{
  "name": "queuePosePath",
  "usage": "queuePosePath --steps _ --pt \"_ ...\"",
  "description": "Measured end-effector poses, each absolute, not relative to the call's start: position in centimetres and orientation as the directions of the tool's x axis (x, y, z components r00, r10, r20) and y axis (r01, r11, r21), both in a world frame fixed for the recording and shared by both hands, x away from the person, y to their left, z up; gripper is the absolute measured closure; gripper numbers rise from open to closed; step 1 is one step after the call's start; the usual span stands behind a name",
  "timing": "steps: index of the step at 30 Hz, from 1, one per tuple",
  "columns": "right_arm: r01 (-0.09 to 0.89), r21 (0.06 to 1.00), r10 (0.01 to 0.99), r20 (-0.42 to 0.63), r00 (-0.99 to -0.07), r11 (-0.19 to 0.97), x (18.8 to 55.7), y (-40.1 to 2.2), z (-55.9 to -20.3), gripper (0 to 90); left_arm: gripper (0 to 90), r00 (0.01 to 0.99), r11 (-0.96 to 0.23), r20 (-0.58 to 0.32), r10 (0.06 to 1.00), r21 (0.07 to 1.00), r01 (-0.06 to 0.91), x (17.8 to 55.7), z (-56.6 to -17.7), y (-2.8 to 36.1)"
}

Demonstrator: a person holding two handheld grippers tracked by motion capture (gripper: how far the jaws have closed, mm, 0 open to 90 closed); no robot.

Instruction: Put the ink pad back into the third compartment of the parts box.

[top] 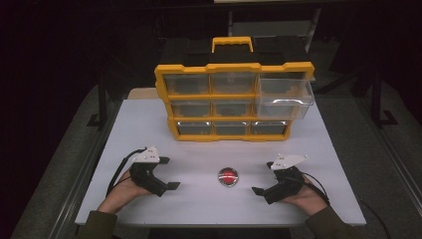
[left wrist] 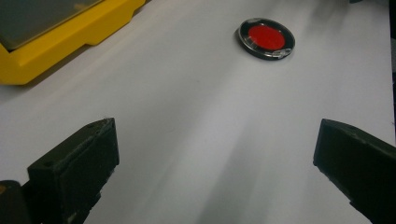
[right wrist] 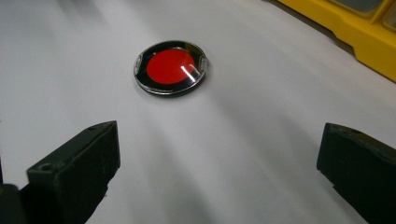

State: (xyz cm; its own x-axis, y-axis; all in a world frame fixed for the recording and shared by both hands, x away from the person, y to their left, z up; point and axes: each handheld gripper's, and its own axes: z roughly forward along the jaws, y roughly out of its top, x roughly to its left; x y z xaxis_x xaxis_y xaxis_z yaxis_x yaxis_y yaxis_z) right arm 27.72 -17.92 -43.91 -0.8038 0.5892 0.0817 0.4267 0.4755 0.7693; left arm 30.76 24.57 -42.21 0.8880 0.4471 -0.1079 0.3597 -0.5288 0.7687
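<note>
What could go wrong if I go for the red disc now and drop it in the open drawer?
The round red disc lies flat on the white table, so open jaws may skid over it or push it away. The pulled-out clear drawer juts from the yellow organizer; a rising right gripper might bump it.

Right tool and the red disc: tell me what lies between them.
Nothing but bare white table. In the right gripper view, the right tool stands open, with the red disc lying ahead, apart from it.

The disc (top: 228,177) lay on the table (top: 199,209), in front of the drawer cabinet (top: 234,102). You held your left gripper (top: 169,174) left of the disc and your right gripper (top: 262,178) right of it, both apart from it.
</note>
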Motion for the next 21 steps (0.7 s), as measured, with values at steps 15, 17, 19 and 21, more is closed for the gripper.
queuePosePath --steps 15,17,19,21 --pt "0.42 0.771 0.579 0.082 -0.811 0.479 27.7 -17.8 -43.9 0.0 0.0 0.9 -0.541 -0.102 0.423 0.768 0.342 31.4 -41.6 23.0" --pt "0.423 0.769 0.58 0.084 -0.81 0.479 27.7 -17.8 -43.9 0.0 0.0 0.901 -0.543 -0.103 0.422 0.767 0.342 31.5 -41.6 22.8" --pt "0.421 0.77 0.578 0.083 -0.811 0.479 27.7 -17.8 -43.9 0.0 0.0 0.903 -0.548 -0.1 0.419 0.764 0.339 31.6 -41.5 22.6" --pt "0.421 0.771 0.577 0.085 -0.812 0.478 27.7 -17.8 -43.8 0.0 0.0 0.903 -0.549 -0.099 0.417 0.764 0.337 31.6 -41.5 22.4"
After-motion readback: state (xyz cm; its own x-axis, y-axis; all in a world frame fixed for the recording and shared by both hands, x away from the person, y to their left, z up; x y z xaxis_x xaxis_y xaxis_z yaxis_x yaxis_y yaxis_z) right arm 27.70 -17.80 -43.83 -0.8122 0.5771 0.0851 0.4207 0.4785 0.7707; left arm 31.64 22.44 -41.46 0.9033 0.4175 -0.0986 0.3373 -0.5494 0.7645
